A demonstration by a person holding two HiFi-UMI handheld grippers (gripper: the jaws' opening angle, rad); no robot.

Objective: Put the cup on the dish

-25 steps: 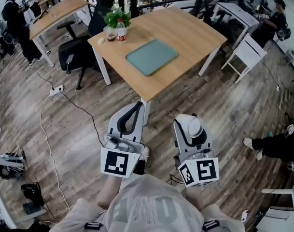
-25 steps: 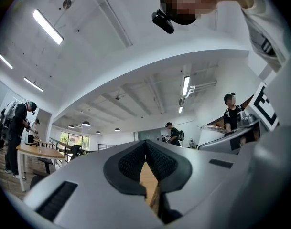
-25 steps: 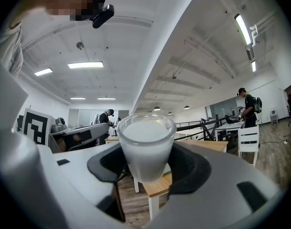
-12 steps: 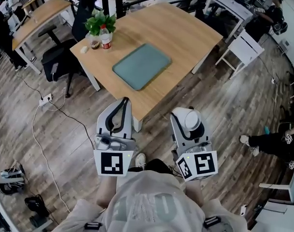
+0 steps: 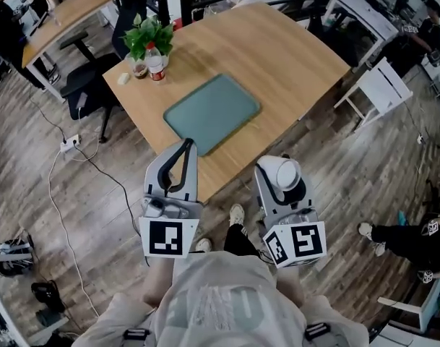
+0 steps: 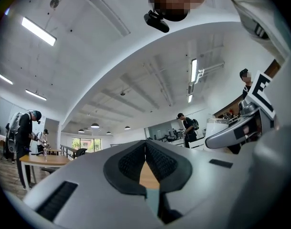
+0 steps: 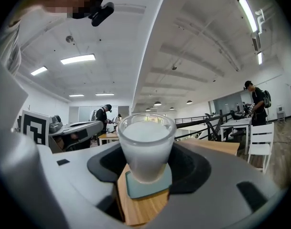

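Note:
A flat teal dish [image 5: 212, 113] lies on the wooden table [image 5: 277, 56], near its front corner. My right gripper [image 5: 281, 166] is shut on a frosted white cup [image 5: 288, 173], held upright over the floor just off the table's near edge. In the right gripper view the cup [image 7: 146, 144] stands between the jaws of that gripper [image 7: 146, 168], with the dish [image 7: 150, 184] showing beyond it. My left gripper [image 5: 185, 147] reaches over the table's front edge, close to the dish. Its pads [image 6: 157, 160] meet at the tip with nothing between them.
A potted plant [image 5: 149, 33], a bottle [image 5: 155, 62] and a small jar [image 5: 139, 68] stand at the table's far left corner. A black chair [image 5: 89, 87] is left of the table and a white chair [image 5: 382, 85] to its right. A cable [image 5: 108, 170] runs over the floor.
The table and dish have come closer in the head view. Both grippers have moved forward to the table's front edge, and the cup stays in the right one.

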